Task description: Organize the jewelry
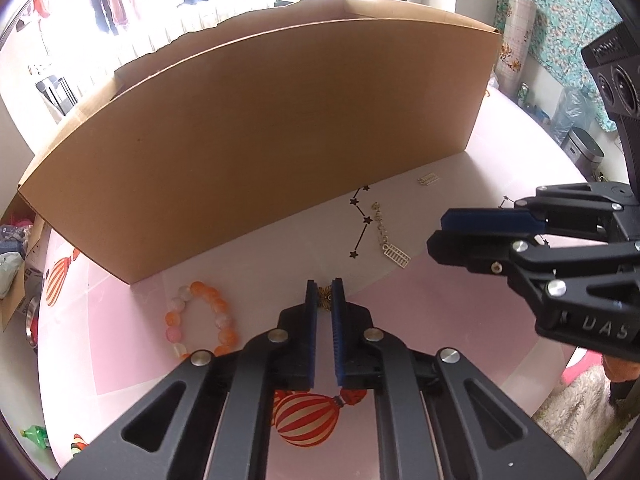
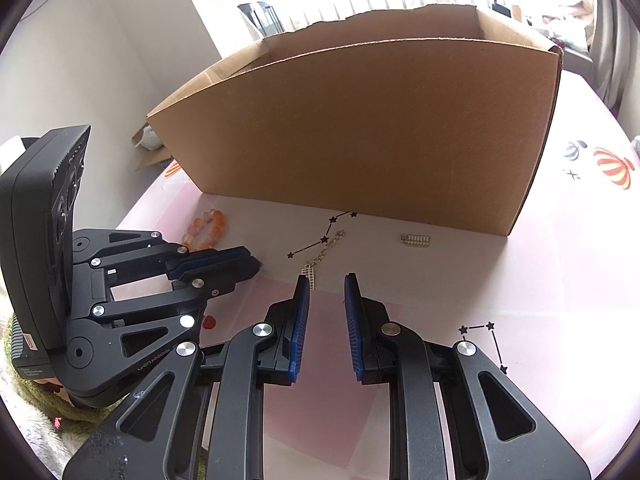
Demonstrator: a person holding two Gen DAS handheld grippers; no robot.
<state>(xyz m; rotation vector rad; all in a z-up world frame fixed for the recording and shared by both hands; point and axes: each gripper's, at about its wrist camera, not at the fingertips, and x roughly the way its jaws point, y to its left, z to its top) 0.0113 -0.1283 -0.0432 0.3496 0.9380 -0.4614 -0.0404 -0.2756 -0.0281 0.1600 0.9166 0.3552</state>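
Observation:
In the left wrist view my left gripper (image 1: 325, 286) is shut on a small gold-brown pendant (image 1: 325, 300), just above the pink tablecloth. An orange and white bead bracelet (image 1: 200, 320) lies to its left, in front of the cardboard box (image 1: 260, 140). A gold chain with an abacus charm (image 2: 320, 258) lies by the printed stars. My right gripper (image 2: 326, 284) stands open over the cloth with nothing between its fingers, its left tip beside that charm. A second small gold abacus charm (image 2: 416, 239) lies near the box's right corner.
The tall open-topped box (image 2: 360, 120) walls off the back of the table. A small red piece (image 2: 209, 322) lies on the cloth beneath the left gripper (image 2: 252, 260). The tablecloth (image 1: 460, 320) ends at a rounded edge on the right, with a fuzzy rug (image 1: 580, 412) below.

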